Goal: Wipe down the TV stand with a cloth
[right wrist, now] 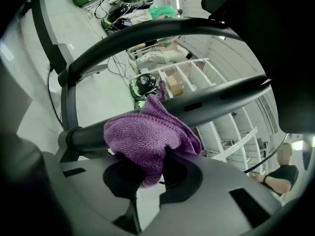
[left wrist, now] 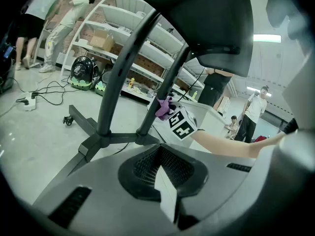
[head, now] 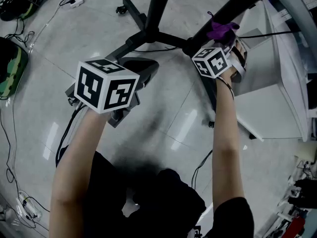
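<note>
1. Right gripper (right wrist: 147, 168): jaws clamped on a bunched purple cloth (right wrist: 142, 136). The cloth is pressed against a dark slanted post of the TV stand (right wrist: 216, 102).
2. In the head view the cloth (head: 221, 29) is in the upper right of the frame, low on the right-hand post and just above where it joins the base.
3. Left gripper (left wrist: 160, 154): jaws drawn together with nothing between them. It is held at centre-left of the head view, apart from the stand.
4. Progress, as a judgement: wiping is under way on one post. No surface reads as visibly cleaned or dirty.
5. Probably left to do: the second post (head: 158, 4), the base legs (head: 133, 9) and the caster ends in the upper part of the frame.
</note>
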`<move>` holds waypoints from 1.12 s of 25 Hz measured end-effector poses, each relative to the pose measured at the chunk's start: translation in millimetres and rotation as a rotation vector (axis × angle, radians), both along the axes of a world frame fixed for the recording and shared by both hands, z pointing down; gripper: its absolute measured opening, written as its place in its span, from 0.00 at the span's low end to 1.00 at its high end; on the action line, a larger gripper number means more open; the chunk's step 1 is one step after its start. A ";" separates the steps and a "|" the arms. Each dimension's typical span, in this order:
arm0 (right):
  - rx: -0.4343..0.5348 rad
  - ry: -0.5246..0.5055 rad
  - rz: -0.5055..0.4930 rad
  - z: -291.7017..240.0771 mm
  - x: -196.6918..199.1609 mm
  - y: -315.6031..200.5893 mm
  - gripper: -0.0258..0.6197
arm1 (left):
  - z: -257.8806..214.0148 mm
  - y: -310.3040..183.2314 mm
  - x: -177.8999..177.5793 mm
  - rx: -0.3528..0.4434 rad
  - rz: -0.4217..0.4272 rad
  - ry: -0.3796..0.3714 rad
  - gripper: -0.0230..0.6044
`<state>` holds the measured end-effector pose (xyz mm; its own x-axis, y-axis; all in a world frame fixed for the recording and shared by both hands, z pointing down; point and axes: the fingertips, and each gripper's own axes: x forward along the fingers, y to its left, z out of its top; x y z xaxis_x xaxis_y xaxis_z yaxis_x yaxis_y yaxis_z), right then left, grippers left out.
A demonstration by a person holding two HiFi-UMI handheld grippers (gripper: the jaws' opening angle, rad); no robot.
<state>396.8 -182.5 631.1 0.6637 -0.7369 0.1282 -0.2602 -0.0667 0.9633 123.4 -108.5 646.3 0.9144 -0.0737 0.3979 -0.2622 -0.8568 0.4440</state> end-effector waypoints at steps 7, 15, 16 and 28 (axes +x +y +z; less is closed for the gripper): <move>-0.059 -0.040 0.014 48.1 1.1 0.4 0.15 | 6.0 -2.9 0.9 -0.009 -0.003 -0.010 0.05; -0.160 -0.095 0.039 113.0 -2.4 3.9 0.15 | 6.0 -7.4 -5.4 -0.003 -0.014 -0.017 0.05; -0.172 -0.101 0.045 119.9 -2.3 4.9 0.15 | 5.5 -7.6 -6.0 -0.002 -0.015 -0.017 0.05; -0.169 -0.176 0.053 139.2 -10.3 8.9 0.15 | 3.8 -15.1 -20.7 0.012 -0.032 -0.024 0.05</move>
<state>386.5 -173.7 770.3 0.6570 -0.6603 0.3637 -0.4253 0.0737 0.9020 102.7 -123.6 650.1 0.9019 -0.1074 0.4184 -0.2999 -0.8528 0.4275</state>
